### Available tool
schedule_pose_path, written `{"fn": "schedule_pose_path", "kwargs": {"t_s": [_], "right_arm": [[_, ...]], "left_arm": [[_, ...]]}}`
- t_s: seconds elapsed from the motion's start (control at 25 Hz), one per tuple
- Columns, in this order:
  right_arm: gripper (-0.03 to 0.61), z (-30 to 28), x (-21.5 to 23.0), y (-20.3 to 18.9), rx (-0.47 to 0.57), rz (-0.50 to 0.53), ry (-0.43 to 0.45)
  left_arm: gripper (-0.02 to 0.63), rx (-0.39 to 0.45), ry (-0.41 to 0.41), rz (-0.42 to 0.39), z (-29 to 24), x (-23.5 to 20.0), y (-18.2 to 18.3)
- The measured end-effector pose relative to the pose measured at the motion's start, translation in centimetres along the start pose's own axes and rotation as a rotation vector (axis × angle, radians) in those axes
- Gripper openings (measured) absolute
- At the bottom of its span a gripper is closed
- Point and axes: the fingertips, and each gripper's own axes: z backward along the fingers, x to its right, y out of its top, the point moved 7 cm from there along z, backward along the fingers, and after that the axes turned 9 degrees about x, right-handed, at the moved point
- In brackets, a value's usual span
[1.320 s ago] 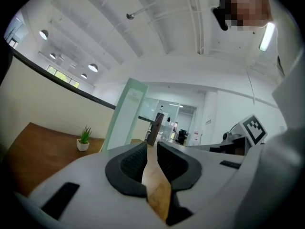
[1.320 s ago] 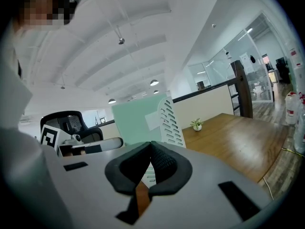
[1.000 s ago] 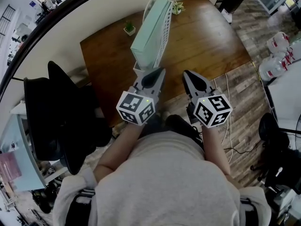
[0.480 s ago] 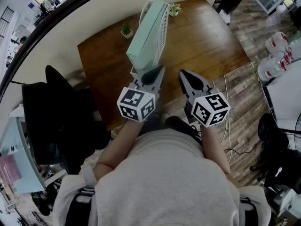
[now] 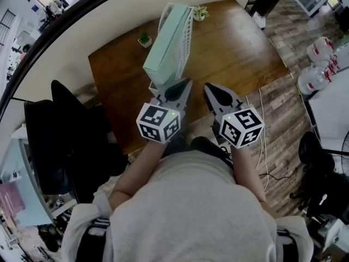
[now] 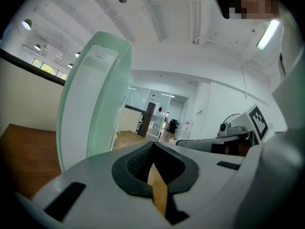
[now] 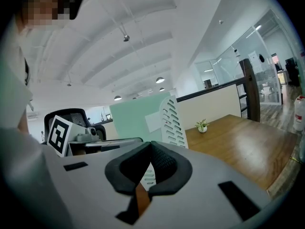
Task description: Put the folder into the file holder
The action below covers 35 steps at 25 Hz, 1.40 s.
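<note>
Forearms [image 5: 143, 168] side by side, L tongs [image 5: 182, 85] & R tongs [image 5: 210, 87] pressed together (empty).

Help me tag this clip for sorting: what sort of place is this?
Most likely an open-plan office: a wooden desk with a file holder and folder on it, a black office chair beside it, and glass partitions further back.

One folder [image 5: 166, 45], one file holder [image 5: 188, 30], two plants [image 5: 144, 39] [image 5: 199, 12].
</note>
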Motion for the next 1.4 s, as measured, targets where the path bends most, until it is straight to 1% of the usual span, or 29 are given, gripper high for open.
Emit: {"fn": "schedule_pose_path", "kwargs": {"t_s": [0.12, 0.28, 0.48, 0.72, 1.08, 1.4], "right_arm": [[0.011, 0.0, 0.0, -0.1, -0.008, 0.002, 0.006], [0.011, 0.0, 0.0, -0.3, -0.016, -0.002, 0.016], [0.011, 0.1, 0.0, -0.7, -0.025, 0.003, 0.017], [0.011, 0.2, -0.1, -1.0, -0.026, 0.008, 0.012], [0.011, 0.0, -0.5, -1.3, -0.035, 0.026, 0.030], [0.011, 0.2, -0.5, -2.0, -0.055, 0.023, 0.024]], "left_arm": [[0.012, -0.011, 0.000, -0.002, -0.1, -0.1, -0.3], [0.012, -0.024, 0.005, -0.026, -0.1, -0.1, -0.7], [0.012, -0.025, 0.009, -0.028, -0.2, 0.0, -0.7], [0.012, -0.022, 0.014, -0.017, -0.1, 0.0, -0.7], [0.012, -0.033, 0.016, -0.015, 0.3, -0.1, -0.9], [0.012, -0.047, 0.019, 0.014, 0.7, -0.1, -1.6]]}}
